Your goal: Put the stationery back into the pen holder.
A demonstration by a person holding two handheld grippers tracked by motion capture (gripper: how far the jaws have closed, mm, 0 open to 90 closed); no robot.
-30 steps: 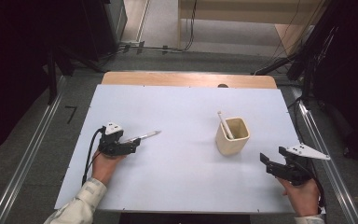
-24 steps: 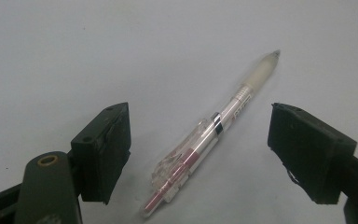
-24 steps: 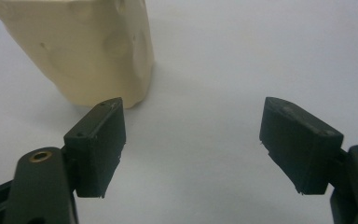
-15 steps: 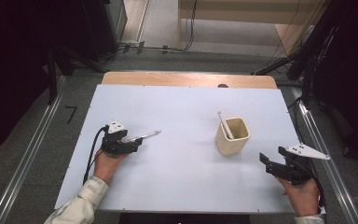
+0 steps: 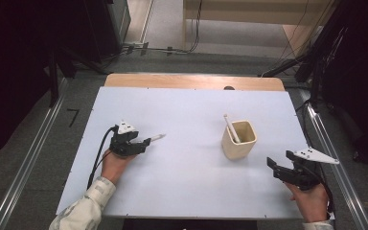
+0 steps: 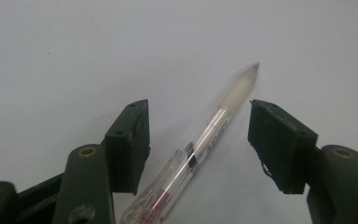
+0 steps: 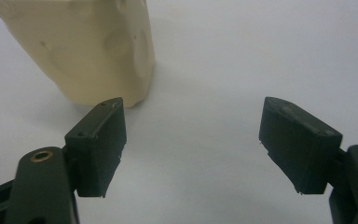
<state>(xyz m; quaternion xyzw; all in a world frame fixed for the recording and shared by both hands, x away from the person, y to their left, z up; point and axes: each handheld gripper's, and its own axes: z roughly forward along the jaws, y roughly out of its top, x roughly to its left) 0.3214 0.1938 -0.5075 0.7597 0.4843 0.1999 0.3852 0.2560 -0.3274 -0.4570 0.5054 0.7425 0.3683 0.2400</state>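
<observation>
A white sheet covers the worktop, leaving a strip of pale wood bare along the far edge, where a small dark round mark sits. Grey carpet floor surrounds the worktop, with a metal rail running along the left side and another along the right. Dark cabinets or equipment stand in shadow at the far left, and more dark gear at the right. Black cables trail over the floor beyond the worktop, in front of a light wooden piece of furniture. The light is even and falls from above.
</observation>
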